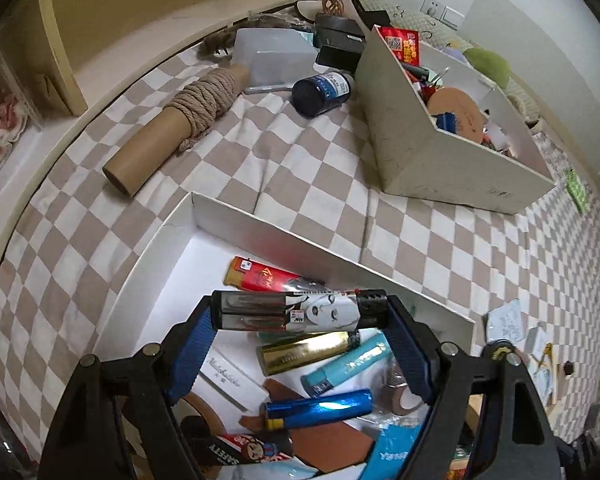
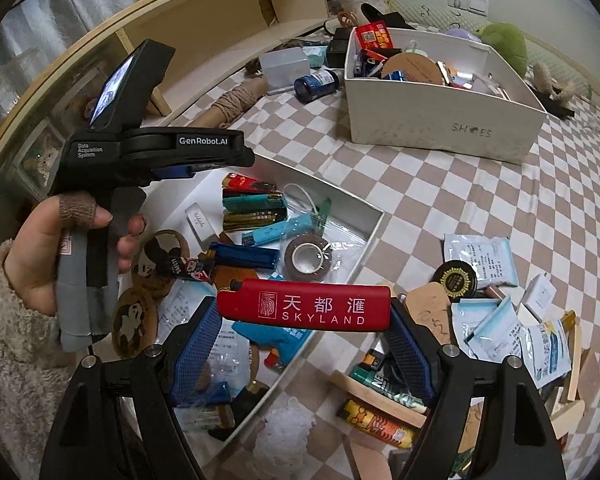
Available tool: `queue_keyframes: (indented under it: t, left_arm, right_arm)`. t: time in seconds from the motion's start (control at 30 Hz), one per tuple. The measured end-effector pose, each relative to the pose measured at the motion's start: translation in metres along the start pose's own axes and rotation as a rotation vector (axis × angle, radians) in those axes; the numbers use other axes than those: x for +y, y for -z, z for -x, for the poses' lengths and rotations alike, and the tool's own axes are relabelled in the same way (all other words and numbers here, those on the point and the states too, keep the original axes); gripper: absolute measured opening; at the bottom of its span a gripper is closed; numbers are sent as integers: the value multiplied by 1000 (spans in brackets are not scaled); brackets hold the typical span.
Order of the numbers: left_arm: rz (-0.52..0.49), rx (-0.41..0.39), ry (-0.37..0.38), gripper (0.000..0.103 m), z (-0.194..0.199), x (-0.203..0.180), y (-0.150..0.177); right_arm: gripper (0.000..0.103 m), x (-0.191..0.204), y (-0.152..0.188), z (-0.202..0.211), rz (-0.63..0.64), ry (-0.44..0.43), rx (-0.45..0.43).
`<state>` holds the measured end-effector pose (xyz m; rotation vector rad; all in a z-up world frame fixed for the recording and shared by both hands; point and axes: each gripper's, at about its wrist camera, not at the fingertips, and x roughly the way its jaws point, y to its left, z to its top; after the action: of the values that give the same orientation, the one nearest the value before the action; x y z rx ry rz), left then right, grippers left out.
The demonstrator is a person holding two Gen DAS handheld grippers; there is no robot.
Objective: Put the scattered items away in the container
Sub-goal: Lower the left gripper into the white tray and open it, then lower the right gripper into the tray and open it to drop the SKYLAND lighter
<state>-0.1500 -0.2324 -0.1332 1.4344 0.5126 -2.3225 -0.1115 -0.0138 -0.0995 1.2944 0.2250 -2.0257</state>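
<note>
My left gripper (image 1: 300, 314) is shut on a black lighter with a face print (image 1: 296, 310), held crosswise over the shallow white box (image 1: 260, 226). That box holds several lighters, a tape roll (image 2: 308, 258), coasters and packets. My right gripper (image 2: 304, 312) is shut on a red SKYLAND lighter (image 2: 304, 306), held above the box's near right edge (image 2: 364, 248). The left gripper's body (image 2: 160, 152) and the hand holding it show at the left of the right wrist view, over the box's far left part.
A tall white shoe box (image 2: 440, 120) full of items stands at the back right. A rope-wrapped cardboard tube (image 1: 172, 128), a blue bottle (image 1: 320, 92) and a clear tub (image 1: 276, 54) lie behind. Packets, a round tin (image 2: 454, 276), wood pieces and lighters lie scattered on the checked cloth at right.
</note>
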Motion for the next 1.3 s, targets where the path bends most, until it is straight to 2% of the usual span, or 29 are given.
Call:
queue_keyframes:
  t: [0.13,0.2,0.43,0.83,1.3]
  left_arm:
    - [-2,-27,-13,84,-7,4,1]
    - [-4,-33,-28,98,-7,8,1]
    - [8,-71,14,98,16,20,0]
    - [-14,-127,-8,98,71,62,20]
    - [-21,-167,71,98,105,79,42]
  right_arm:
    - [81,-6,0,1,-18,0,-1]
    - [82,-8,1,1,-26,2,-2]
    - [81,-1,-3,-7,-24,-2,-4]
    - [81,43,-26,-34,70,-28,-38]
    - [81,61,-48,-73,68,-43,-32]
